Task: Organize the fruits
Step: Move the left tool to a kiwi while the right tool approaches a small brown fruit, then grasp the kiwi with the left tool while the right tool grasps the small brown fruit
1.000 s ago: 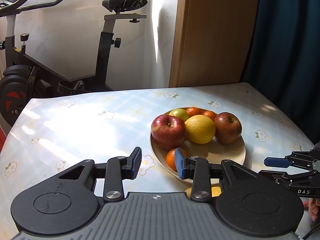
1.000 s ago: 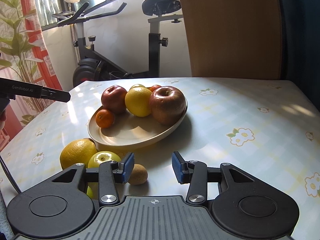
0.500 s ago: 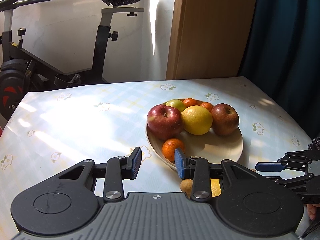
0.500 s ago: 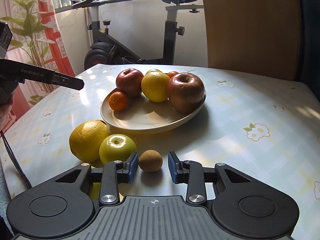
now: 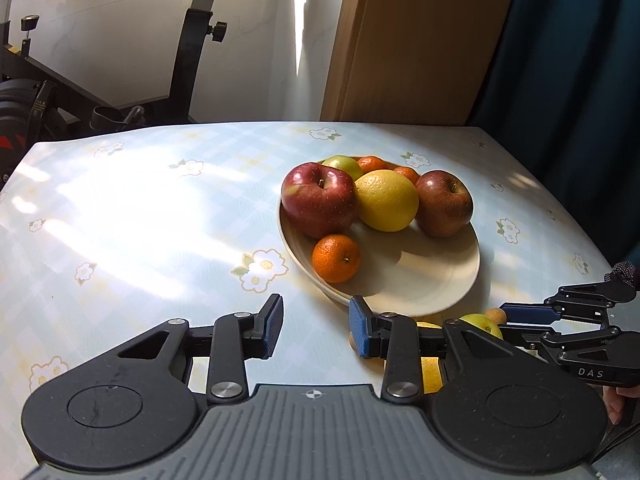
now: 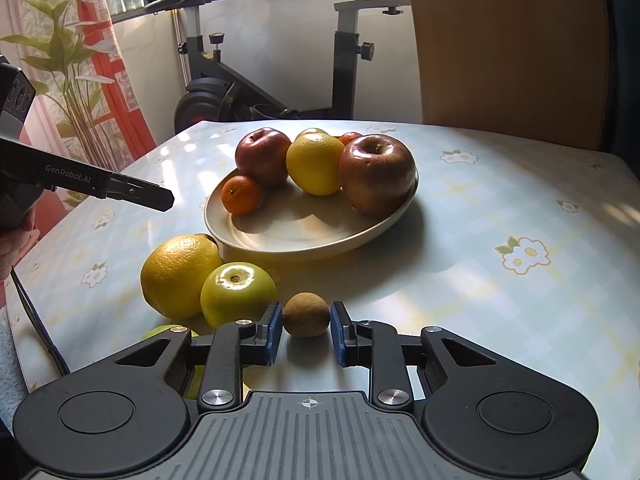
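A cream plate holds two red apples, a yellow citrus, a mandarin and more fruit behind. On the table before the plate lie a large yellow citrus, a green apple and a small brown kiwi. My right gripper is open with its pads on either side of the kiwi, small gaps showing. My left gripper is open and empty, above the table beside the plate's near edge.
An exercise bike stands beyond the table's far edge. A wooden panel and dark curtain are behind the table. A potted plant is at the left. The table's near edge is close to the loose fruit.
My right gripper has moved forward and left until its jaws bracket the kiwi, and they have narrowed. My left gripper has drawn back and risen, so the plate sits farther ahead.
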Demonstrator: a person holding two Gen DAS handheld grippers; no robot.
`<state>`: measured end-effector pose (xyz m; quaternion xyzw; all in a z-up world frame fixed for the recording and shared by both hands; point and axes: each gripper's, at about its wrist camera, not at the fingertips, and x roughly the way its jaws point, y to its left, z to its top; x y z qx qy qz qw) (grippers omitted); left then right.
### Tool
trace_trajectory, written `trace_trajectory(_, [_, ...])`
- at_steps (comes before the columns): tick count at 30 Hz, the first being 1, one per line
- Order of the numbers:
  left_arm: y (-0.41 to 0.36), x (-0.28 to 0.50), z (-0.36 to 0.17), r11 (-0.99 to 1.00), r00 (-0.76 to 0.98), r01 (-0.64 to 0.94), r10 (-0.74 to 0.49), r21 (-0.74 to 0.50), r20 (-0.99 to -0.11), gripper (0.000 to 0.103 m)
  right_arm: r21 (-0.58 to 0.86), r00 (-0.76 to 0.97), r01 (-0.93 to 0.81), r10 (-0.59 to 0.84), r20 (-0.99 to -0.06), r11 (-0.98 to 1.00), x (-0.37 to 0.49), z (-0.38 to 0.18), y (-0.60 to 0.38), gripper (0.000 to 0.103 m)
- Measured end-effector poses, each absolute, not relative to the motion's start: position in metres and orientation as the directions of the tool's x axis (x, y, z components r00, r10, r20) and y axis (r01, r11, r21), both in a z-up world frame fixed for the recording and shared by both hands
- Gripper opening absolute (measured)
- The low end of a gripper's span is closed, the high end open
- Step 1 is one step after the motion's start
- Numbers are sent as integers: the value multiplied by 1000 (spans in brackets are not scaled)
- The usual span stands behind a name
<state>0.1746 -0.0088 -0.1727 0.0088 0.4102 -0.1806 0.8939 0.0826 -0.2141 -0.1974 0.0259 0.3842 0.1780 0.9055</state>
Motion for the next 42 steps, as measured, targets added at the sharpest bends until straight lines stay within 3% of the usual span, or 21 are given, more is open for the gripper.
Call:
trace_trajectory(12, [-7, 195, -199, 905, 462, 238, -424, -352, -779, 38, 186, 660, -279, 329, -676, 942, 81, -197, -217, 23])
trace_trajectory(20, [-18, 202, -207, 899, 439, 246, -436, -362, -786, 36, 190, 659, -274, 328, -677, 943, 81, -198, -218, 23])
trace_trajectory(24, [-19, 201, -206, 888, 436, 267, -458, -374, -775, 24, 190, 659, -274, 328, -677, 943, 81, -198, -217, 23])
trace_trajectory(33, [-2, 193, -198, 903, 457, 254, -427, -346, -781, 24, 190, 659, -274, 328, -677, 943, 81, -198, -217, 23])
trace_trajectory(42, [13, 182, -197, 934, 490, 264, -344, -240, -801, 24, 190, 660, -271, 327, -677, 943, 81, -198, -218, 23])
